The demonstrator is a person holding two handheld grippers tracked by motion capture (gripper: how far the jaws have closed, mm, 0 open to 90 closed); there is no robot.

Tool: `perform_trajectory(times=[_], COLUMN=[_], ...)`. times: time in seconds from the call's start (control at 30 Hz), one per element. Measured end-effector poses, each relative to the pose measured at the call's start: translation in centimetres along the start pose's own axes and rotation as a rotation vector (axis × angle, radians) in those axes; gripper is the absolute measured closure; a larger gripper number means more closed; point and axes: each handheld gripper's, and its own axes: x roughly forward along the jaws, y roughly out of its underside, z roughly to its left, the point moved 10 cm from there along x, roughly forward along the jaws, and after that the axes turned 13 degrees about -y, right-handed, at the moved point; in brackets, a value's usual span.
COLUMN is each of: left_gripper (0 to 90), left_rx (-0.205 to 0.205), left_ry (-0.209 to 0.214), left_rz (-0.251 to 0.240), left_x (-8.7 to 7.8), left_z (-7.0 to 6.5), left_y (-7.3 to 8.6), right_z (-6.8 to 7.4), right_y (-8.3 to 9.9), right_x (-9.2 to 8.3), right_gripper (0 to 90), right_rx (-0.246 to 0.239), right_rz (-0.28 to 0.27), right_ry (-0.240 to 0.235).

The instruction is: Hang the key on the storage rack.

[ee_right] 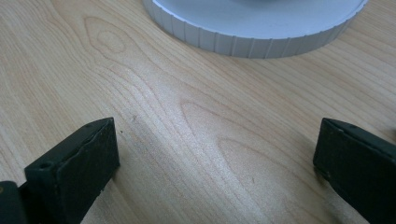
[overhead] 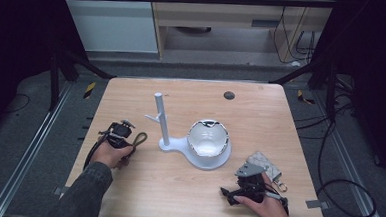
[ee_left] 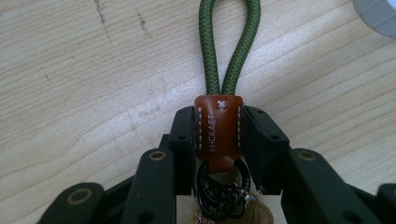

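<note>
In the high view, the left gripper (overhead: 121,133) sat on the left part of the wooden table (overhead: 142,181), with the green cord keychain (overhead: 138,139) at its tip, the loop lying out to the right of the hand toward the white stand (overhead: 161,124), whose post rose just to the right and a little farther off. The stand's round base held a white bowl (overhead: 207,137). The left hand was plainly the nearer one to the keychain; the right gripper (overhead: 249,187) rested well apart at the near right, beside a small grey pouch (overhead: 265,165). In the left gripper view, the jaws were clamped on the keychain's brown leather tab (ee_left: 218,133), one pad against each side, with the green cord loop (ee_left: 229,44) running straight away from the jaws along the gripper's own line and lying flat on the table; dark metal rings (ee_left: 219,193) hung at the near end of the tab between the jaws. The keychain's long axis therefore matched the gripper's pointing direction, so a lift would probably carry the loop forward, ready to be hooked over one of the stand's short pegs (overhead: 154,118). In the right gripper view, the jaws stood wide apart with bare wood between them, and the ribbed rim of the stand's base (ee_right: 252,39) lay beyond, at the far edge.
</note>
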Motion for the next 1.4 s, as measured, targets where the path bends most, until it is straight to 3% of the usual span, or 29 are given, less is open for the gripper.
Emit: perform_trajectory(times=[0.33,0.8,0.9,1.2,1.4], left_gripper=[65.8,65.9,65.9,66.1,66.1], left_rx=[0.026,0.037,0.029,0.018,0.033], left_ry=[-0.001,0.041,0.032,0.037,0.046], left_rz=[-0.041,-0.266,-0.317,-0.439,-0.505], left_x=[-0.8,-5.9,-7.0,-10.2,-12.0], left_z=[0.0,-1.2,-1.0,-1.2,-2.0], left_y=[0.0,1.1,1.1,1.0,0.9], right_z=[0.0,0.0,0.0,0.0,0.0], right_y=[0.0,0.0,0.0,0.0,0.0], right_x=[0.0,0.0,0.0,0.0,0.0], right_gripper=[0.3,0.3,0.2,0.2,0.2], right_rx=[0.000,-0.001,-0.001,-0.002,-0.002], right_rz=[0.000,0.000,0.000,0.000,0.000], right_ry=[0.000,-0.001,0.000,-0.002,-0.001])
